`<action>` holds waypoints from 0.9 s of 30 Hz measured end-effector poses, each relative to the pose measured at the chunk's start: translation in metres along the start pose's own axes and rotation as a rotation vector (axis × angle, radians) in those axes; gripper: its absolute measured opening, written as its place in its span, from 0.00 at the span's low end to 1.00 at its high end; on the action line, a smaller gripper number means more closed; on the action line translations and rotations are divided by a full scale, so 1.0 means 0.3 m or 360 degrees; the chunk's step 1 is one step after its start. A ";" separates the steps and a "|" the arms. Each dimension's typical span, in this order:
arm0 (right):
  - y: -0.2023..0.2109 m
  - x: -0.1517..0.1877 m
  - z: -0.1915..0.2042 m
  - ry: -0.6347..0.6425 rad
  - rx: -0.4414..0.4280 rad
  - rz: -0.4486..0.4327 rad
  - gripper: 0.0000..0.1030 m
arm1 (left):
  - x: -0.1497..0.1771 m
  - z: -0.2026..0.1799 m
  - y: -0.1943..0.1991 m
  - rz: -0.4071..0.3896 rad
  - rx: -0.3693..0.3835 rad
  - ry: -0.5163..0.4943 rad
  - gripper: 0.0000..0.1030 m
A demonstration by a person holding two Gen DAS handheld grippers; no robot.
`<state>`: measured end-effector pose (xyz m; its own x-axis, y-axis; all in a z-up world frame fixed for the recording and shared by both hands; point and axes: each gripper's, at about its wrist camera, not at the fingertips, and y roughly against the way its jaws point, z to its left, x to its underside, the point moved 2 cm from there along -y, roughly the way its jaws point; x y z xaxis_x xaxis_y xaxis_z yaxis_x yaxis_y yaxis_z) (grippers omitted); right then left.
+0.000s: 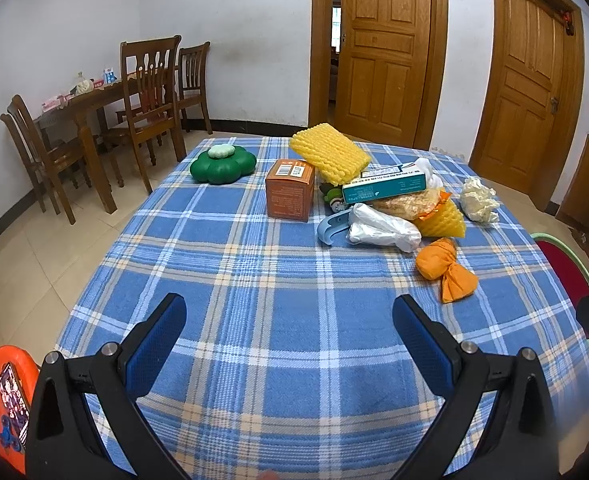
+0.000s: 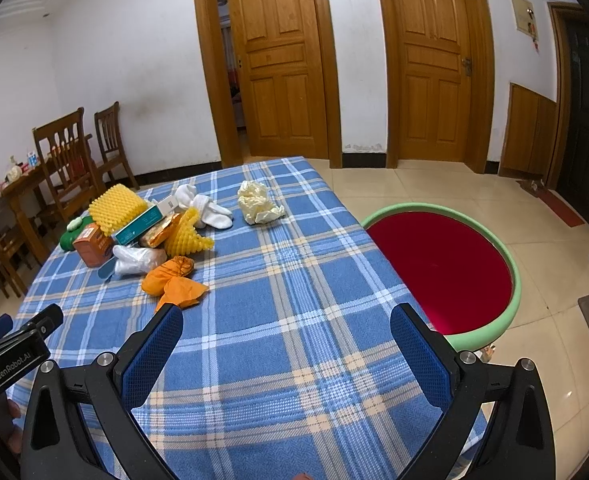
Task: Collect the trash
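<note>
A table under a blue plaid cloth stands in a white-walled room with two wooden doors. The trash lies heaped at the far side of the cloth: an orange wrapper, a crumpled white plastic bag, yellow foam netting, an orange carton, a teal box, and, a little apart, a crumpled cream paper wad. A red basin with a green rim sits below the table's right edge, the likely receptacle. The left gripper and right gripper hover over bare cloth, jaws spread wide, holding nothing. The step in hand appears to be the approach, with no item yet taken. The next move probably calls for advancing one gripper to the nearest piece, the orange wrapper, and straddling it before closing.
</note>
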<state>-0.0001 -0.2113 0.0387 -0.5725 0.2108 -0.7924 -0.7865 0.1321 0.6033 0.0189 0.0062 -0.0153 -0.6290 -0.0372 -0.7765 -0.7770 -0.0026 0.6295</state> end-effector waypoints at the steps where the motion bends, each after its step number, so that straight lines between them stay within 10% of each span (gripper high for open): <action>1: 0.000 0.001 0.000 0.0000 0.0000 0.0001 1.00 | 0.000 0.000 0.000 0.0000 0.0000 0.0000 0.98; 27: 0.002 0.007 0.005 -0.0004 -0.0005 0.0007 1.00 | -0.003 0.006 0.006 -0.0006 -0.0006 0.0005 0.98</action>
<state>-0.0014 -0.2094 0.0375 -0.5754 0.2139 -0.7894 -0.7847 0.1280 0.6066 0.0182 0.0081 -0.0135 -0.6261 -0.0402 -0.7787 -0.7791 -0.0062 0.6268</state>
